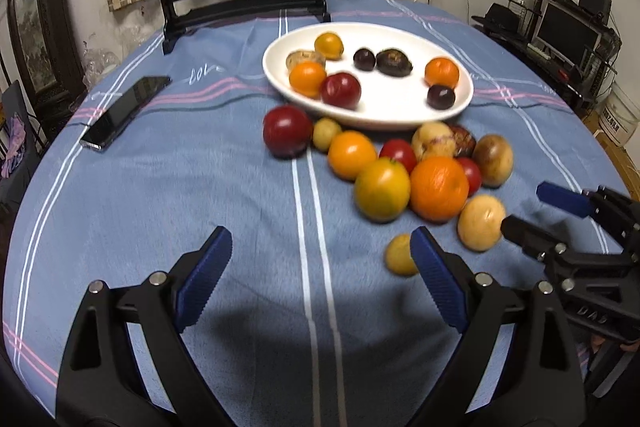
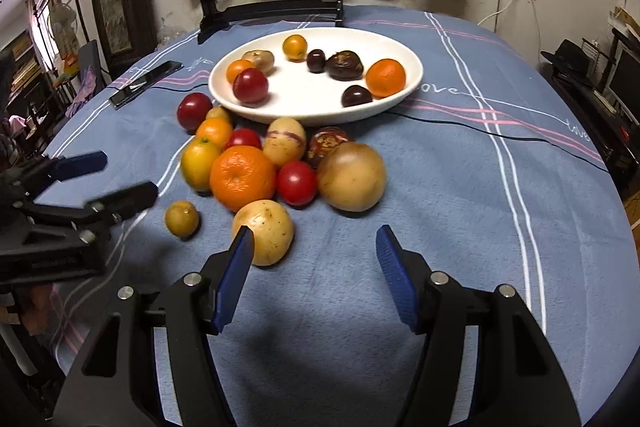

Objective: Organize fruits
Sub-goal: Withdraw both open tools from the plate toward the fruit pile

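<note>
Both grippers hover empty over the cloth, short of the fruit pile, which lies loose in front of the white plate; eight fruits already sit on the plate, so it looks like the collecting spot. Left gripper jaws wide apart; right gripper jaws parted, beside a pale yellow fruit. Only the right view shows the black cable past the plate; the phone is clearer on the left

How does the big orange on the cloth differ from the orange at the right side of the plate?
The big orange lies on the cloth among other fruits; the plate orange sits inside the white plate. The first looks larger and touches neighbours; the second stands apart. Both are round and orange.
</note>
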The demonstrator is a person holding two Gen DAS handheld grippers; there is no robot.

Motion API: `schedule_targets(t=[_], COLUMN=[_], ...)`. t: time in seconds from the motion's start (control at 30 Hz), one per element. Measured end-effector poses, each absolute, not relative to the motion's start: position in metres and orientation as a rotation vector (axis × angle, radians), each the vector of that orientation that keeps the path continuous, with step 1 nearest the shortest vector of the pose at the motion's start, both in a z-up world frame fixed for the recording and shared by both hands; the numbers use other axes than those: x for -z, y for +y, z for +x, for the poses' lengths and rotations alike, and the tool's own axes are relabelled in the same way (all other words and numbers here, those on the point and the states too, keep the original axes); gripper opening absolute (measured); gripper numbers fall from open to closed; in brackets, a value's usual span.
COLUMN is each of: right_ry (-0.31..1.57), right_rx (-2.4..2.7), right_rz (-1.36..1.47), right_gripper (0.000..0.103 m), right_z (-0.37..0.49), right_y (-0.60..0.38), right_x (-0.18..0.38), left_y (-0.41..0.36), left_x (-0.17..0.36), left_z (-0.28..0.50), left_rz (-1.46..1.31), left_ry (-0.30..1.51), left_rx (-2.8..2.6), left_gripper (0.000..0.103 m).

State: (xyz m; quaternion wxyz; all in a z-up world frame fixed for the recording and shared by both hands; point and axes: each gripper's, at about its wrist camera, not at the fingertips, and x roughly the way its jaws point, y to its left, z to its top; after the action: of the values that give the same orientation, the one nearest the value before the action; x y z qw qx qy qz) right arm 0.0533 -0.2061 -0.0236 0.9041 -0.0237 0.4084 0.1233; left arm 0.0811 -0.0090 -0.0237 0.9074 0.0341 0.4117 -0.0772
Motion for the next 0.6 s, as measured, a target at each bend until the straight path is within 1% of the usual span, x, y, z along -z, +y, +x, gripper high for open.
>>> schedule_targets(t=[0.37,0.53,0.57,0.6], right_ry=[0.855,0.925,0.940,0.947], right_rx=[-0.321,-0.283,-0.287,-0.293], right_rz=[-0.088,-0.104,-0.107,-0.112], right_gripper=[0.064,0.064,0.062,0.057], right_z=[0.050,0.063,0.067,0.068], right_y=[-0.185,-0.181,-0.179,-0.177], right_x=[0.025,0.037,0.039,0.040], left_y=[0.004,0.004,0.003,0.002], left_x=[0.033,0.039,0.039,0.040], left_z=[0.083,0.086,0.086,0.085], left_rz=[0.052,0.036,0.038,0.041], left_ry=[0.874,0.897,0.898,0.898], left_rx=[0.159,0.162,0.168,0.171], left_gripper=[0.092,0.092,0.092,0.092])
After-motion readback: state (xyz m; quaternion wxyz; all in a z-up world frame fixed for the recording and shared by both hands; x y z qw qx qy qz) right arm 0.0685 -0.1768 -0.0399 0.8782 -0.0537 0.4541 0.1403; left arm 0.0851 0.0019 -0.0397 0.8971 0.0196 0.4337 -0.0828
